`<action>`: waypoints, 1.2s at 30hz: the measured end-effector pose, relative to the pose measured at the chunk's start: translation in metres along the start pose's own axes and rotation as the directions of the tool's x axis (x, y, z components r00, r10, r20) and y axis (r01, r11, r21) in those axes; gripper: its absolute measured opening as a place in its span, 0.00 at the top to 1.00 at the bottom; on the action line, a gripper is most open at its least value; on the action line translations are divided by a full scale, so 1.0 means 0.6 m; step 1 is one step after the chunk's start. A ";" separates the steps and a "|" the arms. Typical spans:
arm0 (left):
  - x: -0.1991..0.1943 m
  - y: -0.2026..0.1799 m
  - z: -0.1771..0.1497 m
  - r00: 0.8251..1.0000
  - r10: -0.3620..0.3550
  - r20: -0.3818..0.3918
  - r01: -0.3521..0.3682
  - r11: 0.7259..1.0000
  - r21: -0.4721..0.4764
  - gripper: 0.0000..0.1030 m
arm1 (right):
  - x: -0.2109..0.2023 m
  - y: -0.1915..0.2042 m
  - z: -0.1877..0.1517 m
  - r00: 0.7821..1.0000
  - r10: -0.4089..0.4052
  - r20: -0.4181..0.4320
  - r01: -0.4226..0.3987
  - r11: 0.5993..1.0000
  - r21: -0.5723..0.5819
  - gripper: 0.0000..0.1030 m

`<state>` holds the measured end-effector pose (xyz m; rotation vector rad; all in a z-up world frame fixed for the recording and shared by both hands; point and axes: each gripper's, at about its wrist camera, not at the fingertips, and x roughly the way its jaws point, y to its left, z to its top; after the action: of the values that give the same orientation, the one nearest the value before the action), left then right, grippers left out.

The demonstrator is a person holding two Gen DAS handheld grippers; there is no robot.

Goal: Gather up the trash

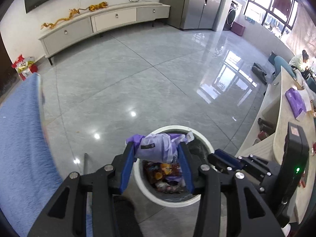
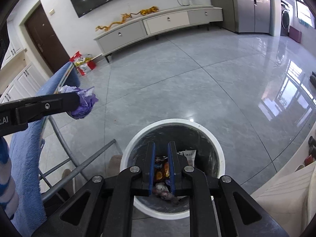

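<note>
While the left gripper (image 1: 157, 150) clamps a crumpled purple-and-white plastic wrapper (image 1: 158, 148) between its blue pads above the white trash bin (image 1: 205, 144), the right gripper (image 2: 161, 154) hangs over the same bin. Its jaws are nearly closed, a narrow gap, holding nothing. Snack wrappers (image 2: 162, 170) lie inside.
</note>
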<state>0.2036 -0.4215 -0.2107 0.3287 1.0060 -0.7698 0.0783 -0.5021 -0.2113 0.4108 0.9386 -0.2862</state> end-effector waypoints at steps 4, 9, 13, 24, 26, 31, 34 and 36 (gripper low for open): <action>0.024 -0.008 0.009 0.999 -0.037 -0.025 0.037 0.999 -0.013 0.53 | -0.007 -0.017 -0.009 1.000 -0.022 0.010 0.022 0.999 0.028 0.81; 0.030 -0.008 0.011 0.998 -0.060 -0.033 0.059 0.998 -0.034 0.45 | -0.022 -0.044 -0.023 0.998 -0.058 0.009 0.057 0.996 0.071 0.74; 0.020 -0.006 0.008 0.998 -0.061 -0.024 0.060 0.997 -0.043 0.41 | -0.034 -0.057 -0.035 0.998 -0.069 0.012 0.067 0.993 0.099 0.70; -0.100 0.027 -0.036 0.990 0.078 0.119 -0.074 0.997 -0.035 0.41 | -0.098 0.024 -0.025 0.995 -0.052 0.085 0.049 0.998 0.030 0.48; -0.124 0.049 -0.052 0.983 0.112 0.142 -0.105 0.993 -0.055 0.41 | -0.107 0.052 -0.019 0.994 -0.037 0.103 0.038 0.999 0.000 0.48; -0.204 0.125 -0.117 0.951 0.239 0.196 -0.215 0.967 -0.139 0.41 | -0.130 0.141 -0.012 0.990 0.024 0.136 -0.011 0.996 -0.091 0.44; -0.252 0.166 -0.157 0.927 0.306 0.218 -0.269 0.945 -0.183 0.41 | -0.144 0.203 -0.016 0.987 0.067 0.148 -0.043 0.986 -0.158 0.42; -0.277 0.185 -0.179 0.910 0.343 0.232 -0.299 0.932 -0.207 0.41 | -0.153 0.246 -0.019 0.983 0.098 0.155 -0.066 0.977 -0.201 0.40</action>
<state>0.1638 -0.2117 -0.1349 0.2314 0.7324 -0.4111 0.0788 -0.3608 -0.1096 0.2407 0.7777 -0.1480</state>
